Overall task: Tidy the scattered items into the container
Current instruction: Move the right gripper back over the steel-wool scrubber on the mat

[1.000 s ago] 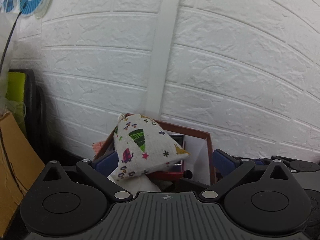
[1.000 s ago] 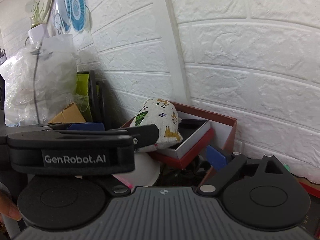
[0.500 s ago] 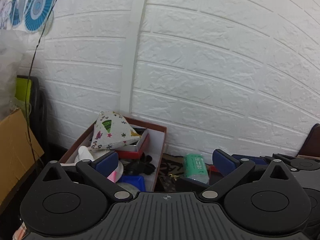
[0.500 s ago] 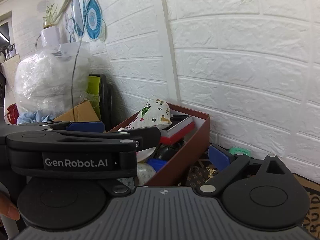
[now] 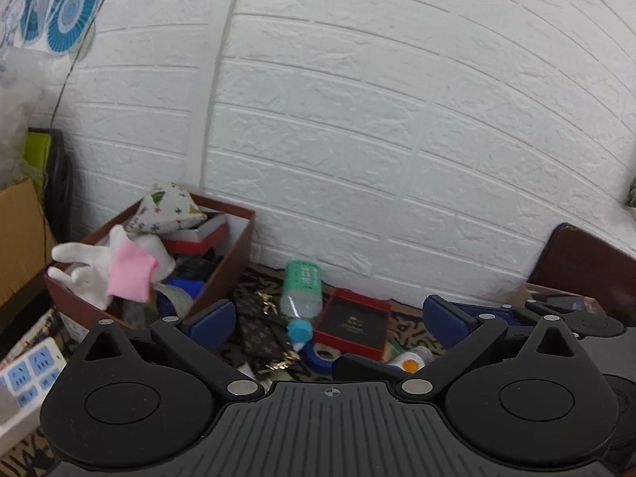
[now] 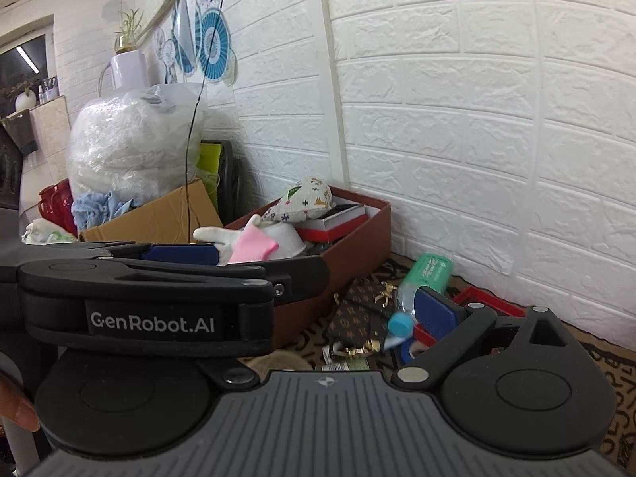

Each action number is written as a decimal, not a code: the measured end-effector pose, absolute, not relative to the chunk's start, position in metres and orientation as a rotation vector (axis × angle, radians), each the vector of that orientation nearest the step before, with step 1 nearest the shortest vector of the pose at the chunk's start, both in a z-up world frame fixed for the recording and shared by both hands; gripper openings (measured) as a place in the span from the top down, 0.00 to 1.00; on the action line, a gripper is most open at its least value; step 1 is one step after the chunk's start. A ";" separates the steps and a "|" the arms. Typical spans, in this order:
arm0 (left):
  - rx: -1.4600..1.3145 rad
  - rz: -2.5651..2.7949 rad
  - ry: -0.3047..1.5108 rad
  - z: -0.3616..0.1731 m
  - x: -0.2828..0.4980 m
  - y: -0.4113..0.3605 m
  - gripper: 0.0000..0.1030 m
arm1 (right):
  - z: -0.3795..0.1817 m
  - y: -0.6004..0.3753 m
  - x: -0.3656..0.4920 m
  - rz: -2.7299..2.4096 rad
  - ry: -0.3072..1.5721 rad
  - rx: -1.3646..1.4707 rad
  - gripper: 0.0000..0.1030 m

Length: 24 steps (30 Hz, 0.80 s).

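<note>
The brown box [image 5: 232,274] [image 6: 349,246] stands against the white brick wall, piled with items. A patterned cloth pouch [image 5: 167,206] [image 6: 302,200] lies on top of a red-and-white case, and a white model hand [image 5: 83,274] with a pink piece [image 5: 129,278] pokes out in front. On the mat beside the box lie a green-labelled bottle [image 5: 302,288] [image 6: 425,276], a brown wallet [image 5: 262,330] [image 6: 361,310], a red lid [image 5: 351,324] and blue tape [image 5: 320,353]. My left gripper [image 5: 328,322] is open and holds nothing, hovering over these. My right gripper [image 6: 322,310] is open; the left gripper's body hides its left finger.
A cardboard box [image 5: 16,238] [image 6: 159,218] and a stuffed plastic bag [image 6: 131,147] stand left of the brown box. A white power strip [image 5: 28,369] lies at the near left. A dark brown box [image 5: 576,262] stands at the right. A finger shows at the lower left edge [image 6: 16,413].
Both grippers have pulled back from the box and swung right. The pouch that was between my left fingers now lies in the box. The items on the mat have come into view.
</note>
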<state>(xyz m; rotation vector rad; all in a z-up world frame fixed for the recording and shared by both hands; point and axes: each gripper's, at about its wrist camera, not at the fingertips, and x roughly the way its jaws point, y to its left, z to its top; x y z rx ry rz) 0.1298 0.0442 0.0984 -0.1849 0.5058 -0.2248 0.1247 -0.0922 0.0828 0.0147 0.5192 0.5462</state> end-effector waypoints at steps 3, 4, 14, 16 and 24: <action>-0.204 -0.253 0.508 0.082 0.114 0.025 0.00 | 0.073 -0.109 0.105 0.522 0.511 -0.005 0.05; -0.206 -0.262 0.510 0.075 0.109 0.019 0.00 | 0.068 -0.115 0.100 0.512 0.514 -0.011 0.05; -0.223 -0.335 0.627 -0.011 0.080 -0.026 0.00 | -0.011 -0.160 0.043 0.378 0.551 0.024 0.05; -0.233 -0.351 0.661 -0.025 0.079 -0.031 0.00 | -0.025 -0.166 0.037 0.347 0.565 0.029 0.05; -0.226 -0.385 0.734 -0.049 0.095 -0.043 0.00 | -0.062 -0.181 0.035 0.203 0.590 -0.064 0.05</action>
